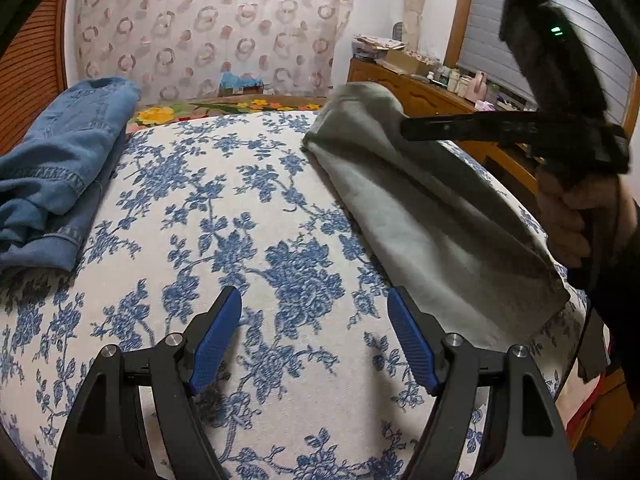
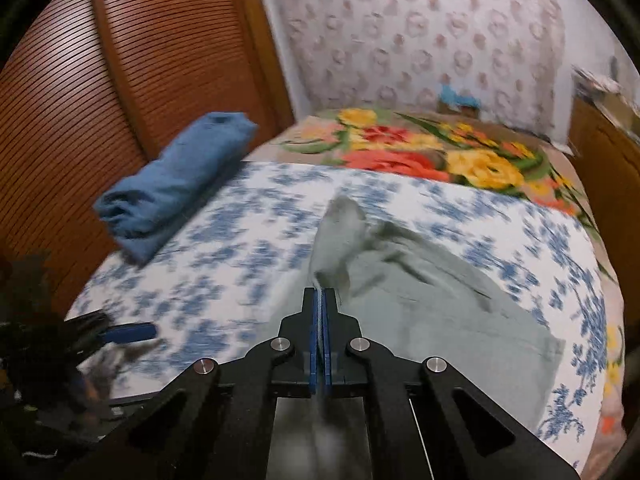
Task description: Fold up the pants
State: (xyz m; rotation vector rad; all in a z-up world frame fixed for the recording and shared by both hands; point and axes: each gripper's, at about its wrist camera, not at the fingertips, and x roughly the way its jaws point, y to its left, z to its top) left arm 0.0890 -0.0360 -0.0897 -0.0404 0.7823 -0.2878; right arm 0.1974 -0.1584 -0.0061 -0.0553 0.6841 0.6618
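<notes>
The grey-green pants [image 1: 416, 208] lie on the blue-flowered bed cover [image 1: 224, 216], at the right in the left wrist view. My right gripper [image 2: 322, 294] is shut on a fold of the pants [image 2: 424, 300] and lifts that edge off the cover. It also shows in the left wrist view [image 1: 404, 130], held by a hand above the pants. My left gripper [image 1: 314, 300] is open and empty, low over bare cover to the left of the pants. Its blue finger [image 2: 130, 333] shows at the lower left of the right wrist view.
A folded blue denim garment [image 1: 56, 176] lies at the left edge of the bed [image 2: 172, 184]. A bright flowered blanket [image 2: 420, 152] covers the far end. A slatted wooden panel [image 2: 80, 92] stands left, a cluttered wooden dresser [image 1: 420, 84] right.
</notes>
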